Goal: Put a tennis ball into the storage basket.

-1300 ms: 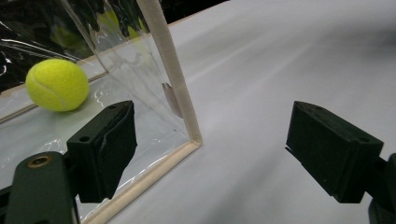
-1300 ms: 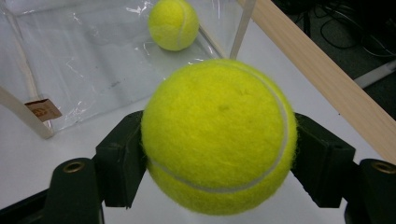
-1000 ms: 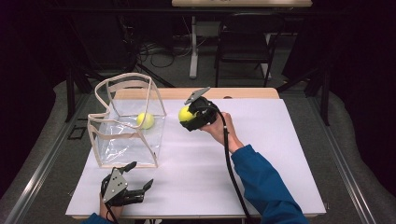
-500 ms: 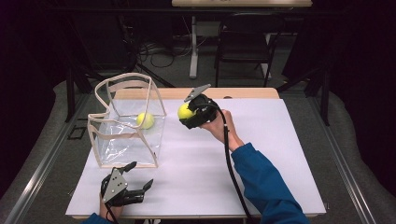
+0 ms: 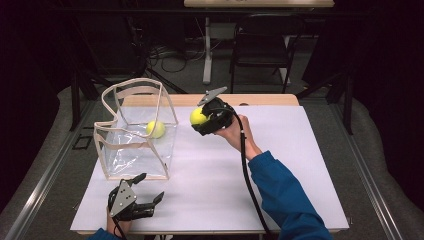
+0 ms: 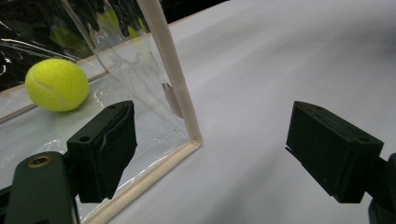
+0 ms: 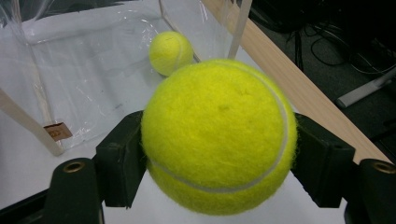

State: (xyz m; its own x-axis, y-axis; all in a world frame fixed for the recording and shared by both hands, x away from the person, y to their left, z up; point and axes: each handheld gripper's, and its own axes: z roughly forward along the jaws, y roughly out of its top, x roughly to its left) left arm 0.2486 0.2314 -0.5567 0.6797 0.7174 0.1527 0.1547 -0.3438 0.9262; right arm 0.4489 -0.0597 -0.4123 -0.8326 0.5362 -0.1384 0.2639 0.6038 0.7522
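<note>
The right tool (image 7: 219, 154) is clamped across the ball (image 7: 218, 137), which looks light, springy and fuzzy; grip its widest girth. The left tool (image 6: 224, 149) stands apart.

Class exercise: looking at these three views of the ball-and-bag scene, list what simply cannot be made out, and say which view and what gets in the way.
1. High view: the print on the tennis ball held in the right tongs is too small to read.
2. Right tongs view: the small tag on the clear bag is too blurred to read.
3. Left tongs view: the bag's top is cut off by the upper edge, and glare on the plastic smears the second ball behind it.
</note>
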